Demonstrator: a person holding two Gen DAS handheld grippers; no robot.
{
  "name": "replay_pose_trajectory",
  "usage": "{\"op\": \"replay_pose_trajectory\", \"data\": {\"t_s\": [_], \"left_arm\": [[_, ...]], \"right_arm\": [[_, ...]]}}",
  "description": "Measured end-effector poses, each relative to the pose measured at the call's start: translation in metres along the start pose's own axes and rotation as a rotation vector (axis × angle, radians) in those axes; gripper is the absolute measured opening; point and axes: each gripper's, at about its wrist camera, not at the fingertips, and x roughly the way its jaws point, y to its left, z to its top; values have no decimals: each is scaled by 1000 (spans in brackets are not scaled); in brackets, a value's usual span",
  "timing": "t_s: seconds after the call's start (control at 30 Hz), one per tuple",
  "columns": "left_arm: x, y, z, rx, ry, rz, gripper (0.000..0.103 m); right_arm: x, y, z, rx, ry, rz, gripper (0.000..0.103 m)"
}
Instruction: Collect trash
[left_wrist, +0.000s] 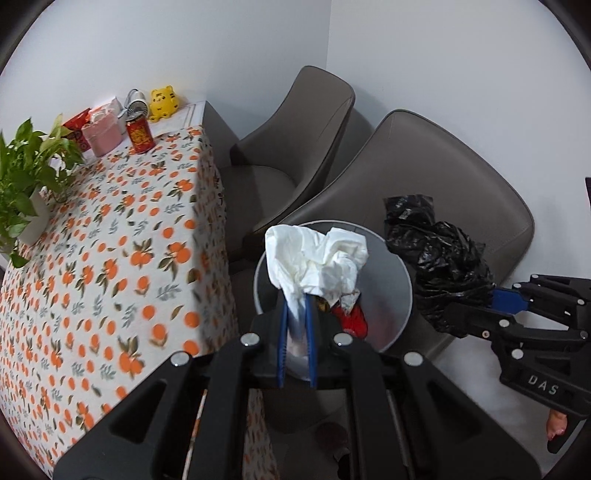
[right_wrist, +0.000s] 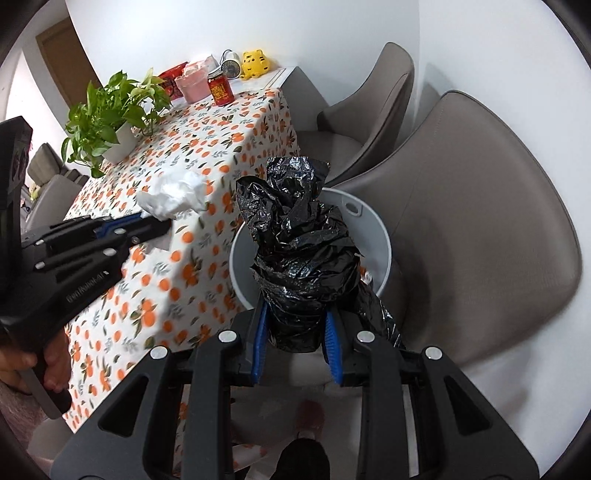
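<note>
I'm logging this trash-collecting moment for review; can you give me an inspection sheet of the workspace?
Surface: table under an orange-print cloth, beside the bin.
Job's things: crumpled white tissue; crumpled black trash bag; grey trash bin on the floor, with red wrapper scraps inside.
Clutter: potted plant, red can, pink container, small fan, yellow tiger toy.
Grippers: left gripper shut on the tissue; right gripper shut on the bag, both over the bin.
Cables: nothing seen.
Surroundings: two grey chairs, white walls.
</note>
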Motion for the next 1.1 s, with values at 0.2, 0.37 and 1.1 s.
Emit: {"op": "replay_pose_trajectory", "data": {"t_s": [0.2, 0.37, 1.1], "left_arm": [[46, -11, 16, 28, 48, 8, 13], [74, -12, 22, 25, 96, 1, 27], [22, 29, -14, -78, 52, 126, 76]], "right_arm": [[22, -17, 20, -16, -5, 13, 31], [31, -29, 27, -11, 0, 17, 50], [18, 18, 26, -127, 34, 67, 59]]}}
